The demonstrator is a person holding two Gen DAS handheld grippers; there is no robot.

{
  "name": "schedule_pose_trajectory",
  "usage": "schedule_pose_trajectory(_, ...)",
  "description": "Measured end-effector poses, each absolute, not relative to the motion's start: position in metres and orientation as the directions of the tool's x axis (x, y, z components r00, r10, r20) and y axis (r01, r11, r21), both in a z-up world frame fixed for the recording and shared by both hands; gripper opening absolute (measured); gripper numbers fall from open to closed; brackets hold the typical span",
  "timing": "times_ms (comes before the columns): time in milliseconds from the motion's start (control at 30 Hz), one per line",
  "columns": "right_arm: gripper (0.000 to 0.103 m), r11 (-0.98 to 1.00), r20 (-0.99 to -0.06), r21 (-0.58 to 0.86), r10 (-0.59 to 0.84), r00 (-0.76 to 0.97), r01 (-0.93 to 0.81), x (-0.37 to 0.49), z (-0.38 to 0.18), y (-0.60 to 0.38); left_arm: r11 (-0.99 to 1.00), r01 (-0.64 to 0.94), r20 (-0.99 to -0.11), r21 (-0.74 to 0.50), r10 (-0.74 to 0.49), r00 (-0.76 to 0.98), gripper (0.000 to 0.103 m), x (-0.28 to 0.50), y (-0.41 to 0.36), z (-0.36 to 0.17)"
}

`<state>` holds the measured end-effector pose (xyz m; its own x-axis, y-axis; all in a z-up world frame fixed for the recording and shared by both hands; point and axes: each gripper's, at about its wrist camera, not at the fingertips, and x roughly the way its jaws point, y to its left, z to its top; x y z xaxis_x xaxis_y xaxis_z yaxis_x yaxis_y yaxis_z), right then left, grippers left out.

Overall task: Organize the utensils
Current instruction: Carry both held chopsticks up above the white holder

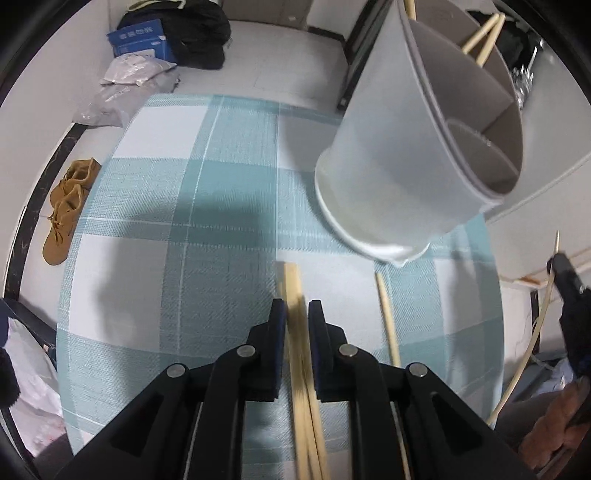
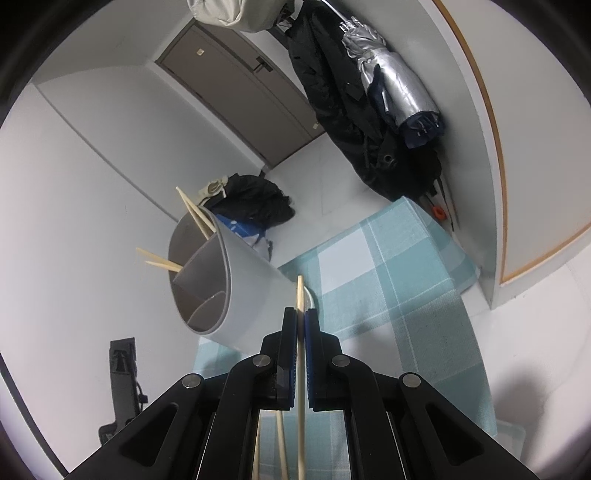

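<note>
A checked cloth [image 1: 155,206] covers the table. On it stands a grey divided holder [image 1: 417,155], with chopsticks [image 1: 484,35] leaning in its compartments. The left gripper [image 1: 295,314] hangs just over the cloth, jaws slightly apart around a pair [image 1: 293,295] lying there, pads not yet pressing. Another stick [image 1: 388,317] lies beside. The right gripper [image 2: 301,321] is closed on one chopstick [image 2: 300,295], lifted near the holder.

chopsticks [image 1: 295,295] before holder [image 1: 406,155], on tablecloth [image 1: 184,184]
</note>
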<state>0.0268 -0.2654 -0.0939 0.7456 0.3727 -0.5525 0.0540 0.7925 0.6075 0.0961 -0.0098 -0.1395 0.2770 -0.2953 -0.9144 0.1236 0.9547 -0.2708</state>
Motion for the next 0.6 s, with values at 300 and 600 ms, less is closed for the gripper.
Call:
schedule_pose_trajectory(300, 0.003, 0.800, -0.555, 0.599, 0.376, 0.742, 0.043, 0.028, -0.094, -0.260, 0.972, 0.146, -0.933, -0.183, -0.218, 0.286, 0.036, 0.095, 0.003, -0.145)
schedule_pose_trajectory(600, 0.003, 0.801, -0.555, 0.597, 0.377, 0.742, 0.040, 0.027, -0.094, -0.259, 0.987, 0.124, -0.937, -0.104, -0.139, 0.321, 0.036, 0.098, 0.012, -0.146)
